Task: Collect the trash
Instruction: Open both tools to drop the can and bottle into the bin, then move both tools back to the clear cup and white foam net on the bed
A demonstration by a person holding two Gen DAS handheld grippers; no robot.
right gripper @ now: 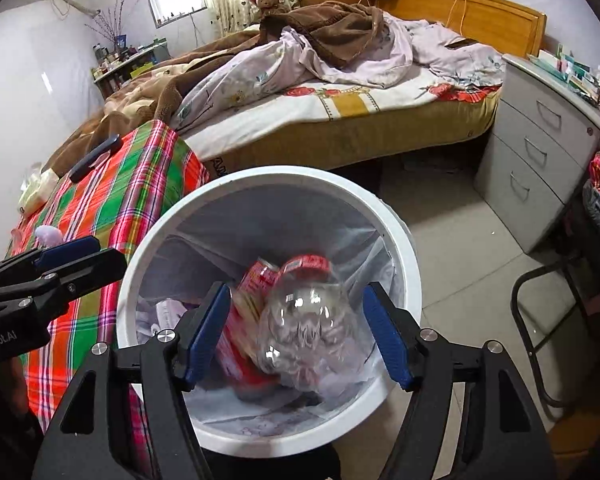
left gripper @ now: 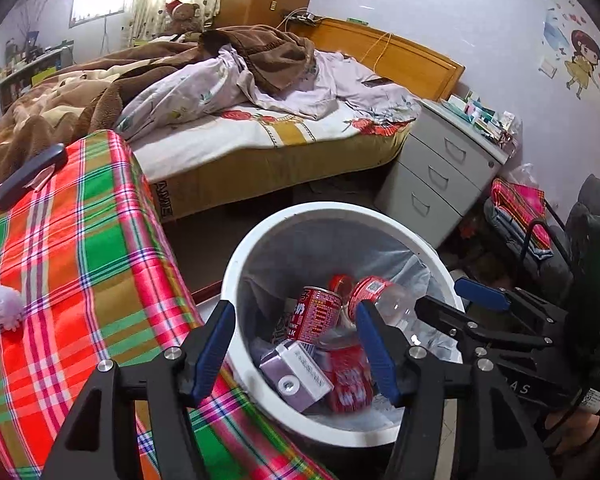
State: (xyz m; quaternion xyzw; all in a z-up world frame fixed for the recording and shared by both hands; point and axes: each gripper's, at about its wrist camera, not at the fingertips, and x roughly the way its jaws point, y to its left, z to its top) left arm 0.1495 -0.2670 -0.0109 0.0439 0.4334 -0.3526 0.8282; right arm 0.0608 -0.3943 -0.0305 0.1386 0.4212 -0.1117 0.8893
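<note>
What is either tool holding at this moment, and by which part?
Nothing. Both the left tool and right tool are open above the white bin; the clear bottle lies loose inside it.

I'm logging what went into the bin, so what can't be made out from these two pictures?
- Bin bottom, both views: covered by the can, bottle, box and liner.
- Red pack, left view: motion-blurred, print unreadable.
- Bottle, right view: blurred; hides the trash under it.
- Box, right view: behind the right gripper's finger.
- Nightstand clutter, both views: too small.
</note>
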